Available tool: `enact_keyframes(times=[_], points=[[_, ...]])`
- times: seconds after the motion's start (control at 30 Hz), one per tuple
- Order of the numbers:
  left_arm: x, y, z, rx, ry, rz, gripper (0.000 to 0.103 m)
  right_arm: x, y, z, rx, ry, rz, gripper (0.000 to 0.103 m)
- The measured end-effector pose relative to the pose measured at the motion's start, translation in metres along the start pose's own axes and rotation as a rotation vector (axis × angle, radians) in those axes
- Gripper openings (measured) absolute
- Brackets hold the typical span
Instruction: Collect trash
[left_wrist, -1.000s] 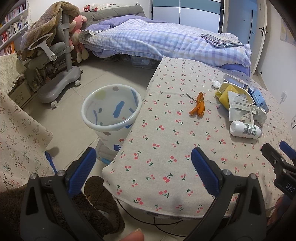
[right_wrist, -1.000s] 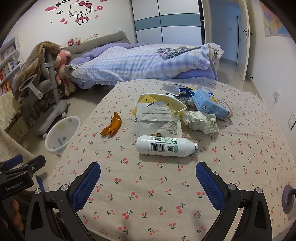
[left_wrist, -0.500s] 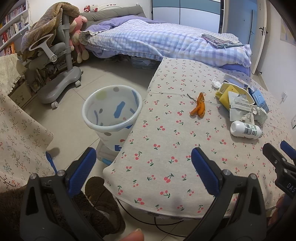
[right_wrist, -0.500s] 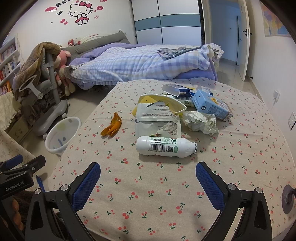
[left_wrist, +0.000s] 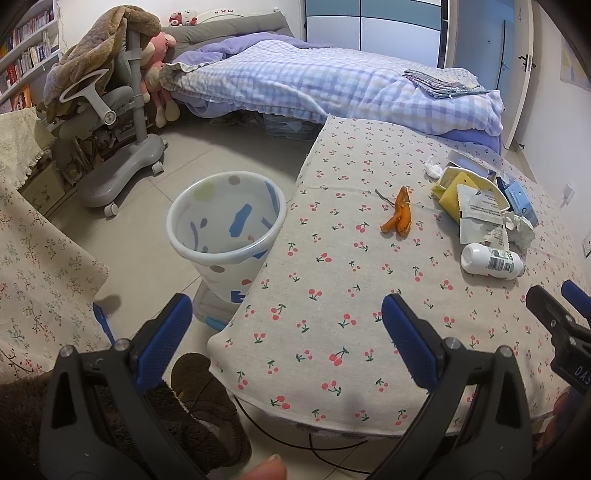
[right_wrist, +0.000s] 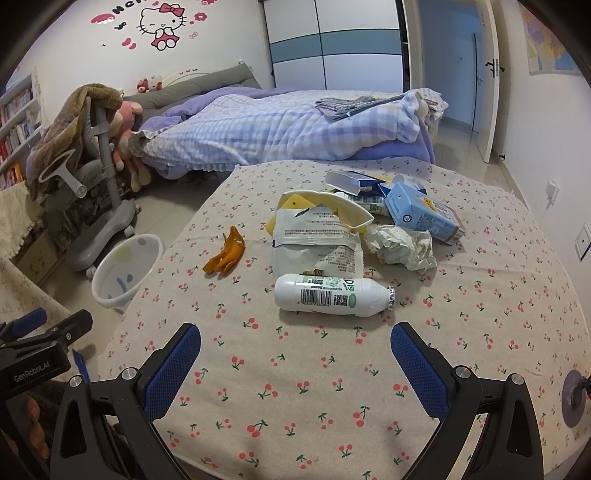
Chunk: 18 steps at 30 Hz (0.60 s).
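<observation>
Both grippers, left (left_wrist: 286, 328) and right (right_wrist: 295, 356), jaws wide open, empty; white plastic bottle (right_wrist: 330, 300) lying on cherry-print surface (right_wrist: 480, 332), ahead of right.

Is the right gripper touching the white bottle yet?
Apart. The right wrist view shows the open right gripper short of the white bottle, with bare cherry-print tablecloth between them.

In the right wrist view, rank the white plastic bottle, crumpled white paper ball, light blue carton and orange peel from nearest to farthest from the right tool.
1. White plastic bottle: lying on its side, straight ahead of the right tool.
2. Crumpled white paper ball: behind the bottle, slightly right.
3. Light blue carton: farthest back, right.
Orange peel, ahead left: too close to the paper ball to rank.
</observation>
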<state>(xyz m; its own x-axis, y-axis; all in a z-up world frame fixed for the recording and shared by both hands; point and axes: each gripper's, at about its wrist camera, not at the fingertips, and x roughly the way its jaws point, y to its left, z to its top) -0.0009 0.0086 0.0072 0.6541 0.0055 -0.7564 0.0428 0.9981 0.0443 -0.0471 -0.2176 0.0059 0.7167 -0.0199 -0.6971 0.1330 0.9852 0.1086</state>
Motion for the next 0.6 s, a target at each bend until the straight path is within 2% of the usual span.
enact_keyframes(times=[0.4, 0.6], points=[[-0.0031, 0.0031, -0.0012, -0.009, -0.014, -0.007, 0.102, -0.0043, 0.0030, -0.0008, 0.002, -0.005, 0.003, 0.103], [-0.0093, 0.0052, 0.0028, -0.019, -0.012, -0.075, 0.102, -0.0061, -0.0061, 0.0000, 0.040, 0.020, 0.036, 0.103]])
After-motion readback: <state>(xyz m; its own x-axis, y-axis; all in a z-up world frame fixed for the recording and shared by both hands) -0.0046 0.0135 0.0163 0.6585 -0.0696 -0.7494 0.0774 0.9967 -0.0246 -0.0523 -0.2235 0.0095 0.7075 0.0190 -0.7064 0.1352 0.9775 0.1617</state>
